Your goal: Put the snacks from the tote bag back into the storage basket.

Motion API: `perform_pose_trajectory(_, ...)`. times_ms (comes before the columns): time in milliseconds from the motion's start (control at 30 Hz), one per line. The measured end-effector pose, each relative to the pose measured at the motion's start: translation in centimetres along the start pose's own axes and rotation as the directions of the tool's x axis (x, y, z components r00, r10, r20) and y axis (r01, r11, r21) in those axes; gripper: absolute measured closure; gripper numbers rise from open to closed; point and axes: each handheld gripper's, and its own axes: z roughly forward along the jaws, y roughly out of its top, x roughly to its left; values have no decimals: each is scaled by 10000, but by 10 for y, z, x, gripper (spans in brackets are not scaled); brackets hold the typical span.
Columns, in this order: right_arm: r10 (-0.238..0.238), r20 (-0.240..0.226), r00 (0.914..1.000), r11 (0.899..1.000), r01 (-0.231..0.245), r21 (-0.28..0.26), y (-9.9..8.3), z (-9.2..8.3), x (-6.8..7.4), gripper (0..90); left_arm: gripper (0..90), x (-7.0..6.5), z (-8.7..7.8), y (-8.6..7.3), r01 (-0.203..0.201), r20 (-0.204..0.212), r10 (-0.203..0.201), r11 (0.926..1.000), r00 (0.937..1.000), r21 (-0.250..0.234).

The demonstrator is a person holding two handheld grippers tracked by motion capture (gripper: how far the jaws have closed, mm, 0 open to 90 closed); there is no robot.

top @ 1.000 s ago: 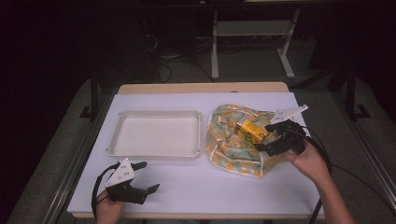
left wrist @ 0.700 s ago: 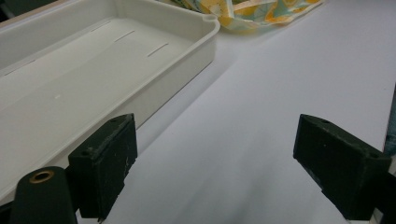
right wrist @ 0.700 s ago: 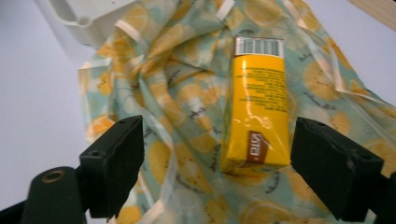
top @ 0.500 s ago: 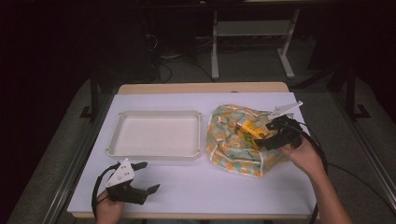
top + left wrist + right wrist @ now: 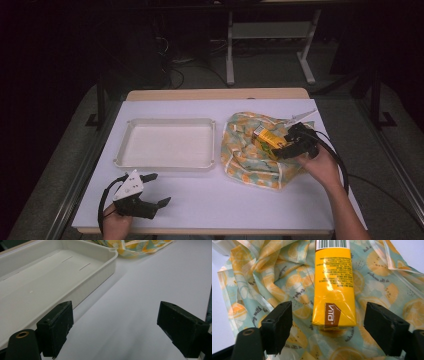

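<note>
My right gripper, jaws just closing yet clear of it, straddles the yellow carton lying on the fruit-print bag at tray's three o'clock; pinching slippery film underneath could drag both. My left gripper idles open, empty.

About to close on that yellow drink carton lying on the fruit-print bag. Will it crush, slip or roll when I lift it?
The yellow carton is flat-sided and lies flat, so it probably won't roll. Its glossy surface shows glare, so it may slip under a light pinch. The folded end flap suggests thin card that could dent if squeezed hard. The fruit-print bag beneath is crumpled and soft, so the carton may shift when touched.
</note>
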Motion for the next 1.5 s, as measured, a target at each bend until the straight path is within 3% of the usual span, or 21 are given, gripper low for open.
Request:
perform_pose_trajectory(133,-174,325,9993,9997,180,-182,-4,1,2,240,133,0,0,0,-82,0,82,10000,10000,24)
perform_pose_trajectory(267,175,213,9996,9998,-172,-135,-6,3,1,238,133,0,1,0,-73,9,73,10000,10000,36)
perform_pose_trajectory(600,116,342,9993,9999,-114,-41,-7,12,3,282,133,0,0,0,-70,19,70,10000,10000,24)
perform_pose_trajectory(1000,-54,623,9980,10000,49,76,-12,19,6,376,133,0,1,0,-42,14,42,10000,10000,16)
perform_pose_trajectory(1167,105,581,9983,9999,-112,118,-13,20,5,408,133,0,1,0,-55,20,55,10000,10000,33)
perform_pose_trajectory(1267,-95,891,9960,9996,71,270,-12,23,7,443,133,-1,1,0,-117,39,117,9999,9999,17)
perform_pose_trajectory(1500,-159,1052,9943,9995,130,286,-12,25,6,482,133,0,1,1,-120,32,120,9999,9999,30)
